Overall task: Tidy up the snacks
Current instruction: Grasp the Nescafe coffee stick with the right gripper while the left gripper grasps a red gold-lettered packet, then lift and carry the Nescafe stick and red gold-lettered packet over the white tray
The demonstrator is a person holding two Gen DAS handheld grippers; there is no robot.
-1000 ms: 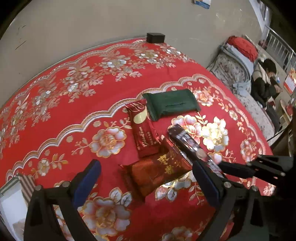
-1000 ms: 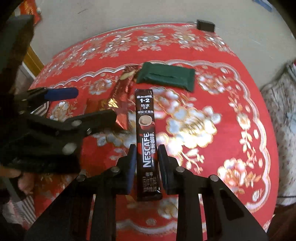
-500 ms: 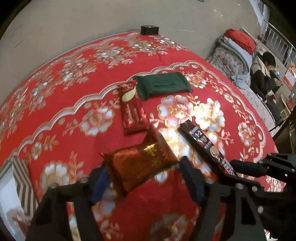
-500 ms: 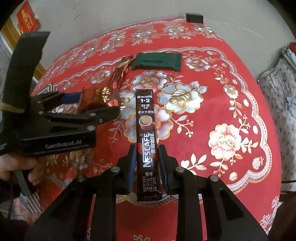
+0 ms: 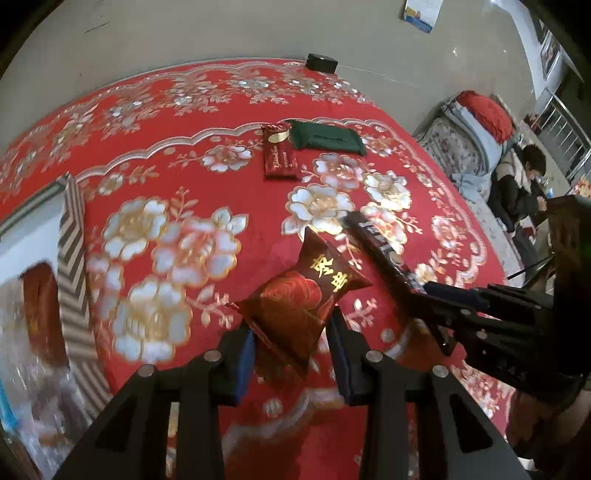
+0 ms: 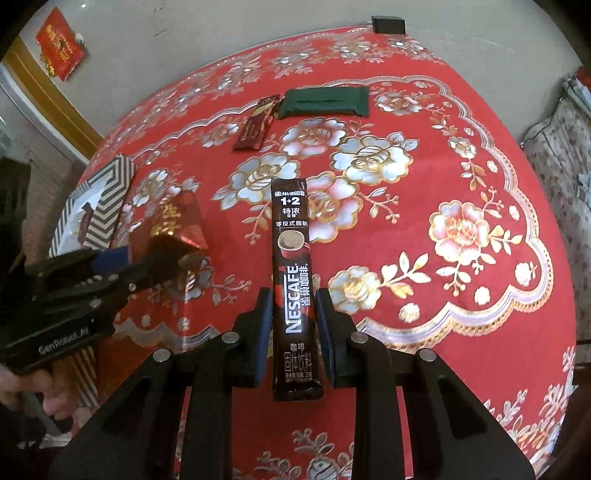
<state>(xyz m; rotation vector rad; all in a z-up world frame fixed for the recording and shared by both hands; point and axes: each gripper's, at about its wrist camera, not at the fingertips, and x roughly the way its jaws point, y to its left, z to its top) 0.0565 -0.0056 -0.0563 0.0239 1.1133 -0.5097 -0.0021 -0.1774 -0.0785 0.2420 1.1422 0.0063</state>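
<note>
Left wrist view | left claw (image 5: 291, 343) has just been closing, now pinching puffy dark-red foil snack packet (image 5: 303, 299) by its lower end, above the red floral desk (image 5: 177, 155) | right claw (image 6: 290, 325) clamps black Nescafé coffee stick (image 6: 293, 266) | risk: slick foil slips before reaching zigzag-patterned box (image 5: 72, 236), or the close-held sachets collide.

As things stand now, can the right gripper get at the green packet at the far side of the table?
Probably not yet. The path over the tablecloth to the green packet looks free, but the right gripper is shut on the coffee stick.

Beige wall (image 5: 221, 29), floral-covered sofa (image 5: 465, 147) with a seated person (image 5: 524, 184), red poster (image 6: 61, 42).
</note>
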